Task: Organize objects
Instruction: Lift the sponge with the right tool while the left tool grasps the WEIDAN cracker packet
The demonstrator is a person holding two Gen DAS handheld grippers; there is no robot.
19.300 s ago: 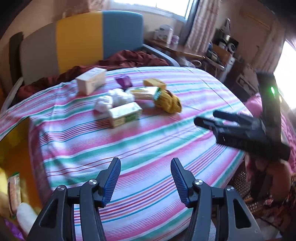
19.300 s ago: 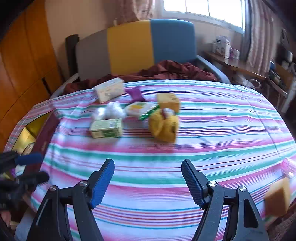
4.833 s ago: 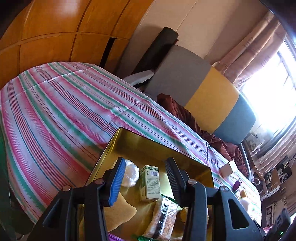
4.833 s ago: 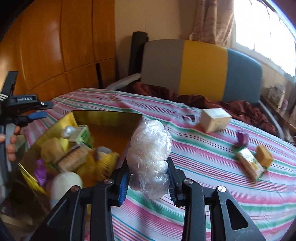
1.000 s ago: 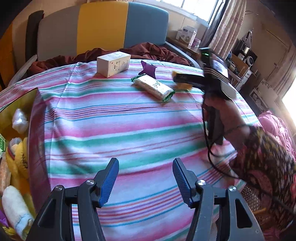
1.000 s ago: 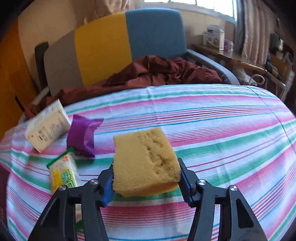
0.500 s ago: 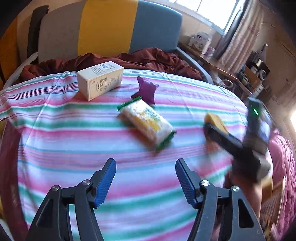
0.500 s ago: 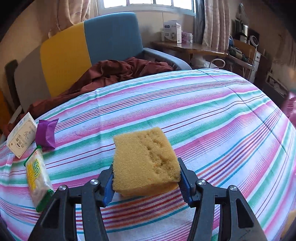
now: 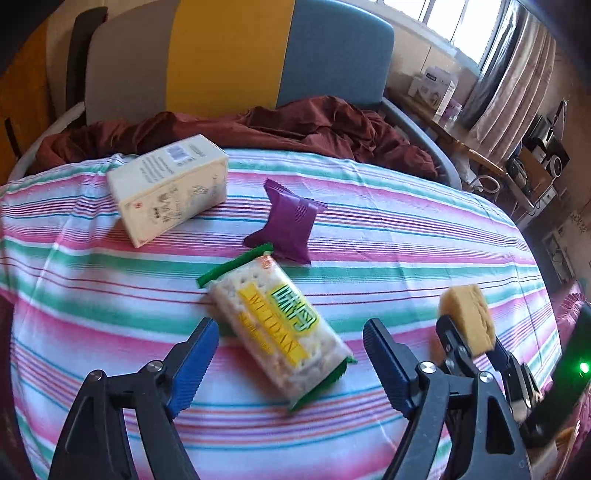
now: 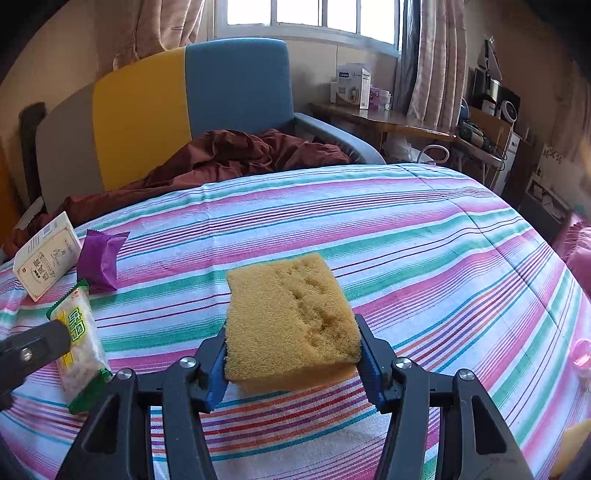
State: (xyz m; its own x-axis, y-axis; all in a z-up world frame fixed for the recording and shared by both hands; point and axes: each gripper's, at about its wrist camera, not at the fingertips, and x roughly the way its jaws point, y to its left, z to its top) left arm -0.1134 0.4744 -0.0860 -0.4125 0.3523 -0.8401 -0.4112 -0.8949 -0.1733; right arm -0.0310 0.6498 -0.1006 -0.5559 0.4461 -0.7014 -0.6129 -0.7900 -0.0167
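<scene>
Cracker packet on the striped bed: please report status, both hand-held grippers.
Left hand-held gripper open, just widened, jaws astride cracker packet, not gripping. Right hand-held gripper shut on sponge. Nothing in the way.

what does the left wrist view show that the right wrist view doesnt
Only the left wrist view shows the left gripper with its jaws, which have just been opening, wide around the cracker packet, and the whole right gripper from outside.

Only the right wrist view shows the yellow sponge close up, pinched between the right gripper's pads, and the window.

Both show the cracker packet, the purple wrapper, the cream carton, the striped cloth and the red blanket.
</scene>
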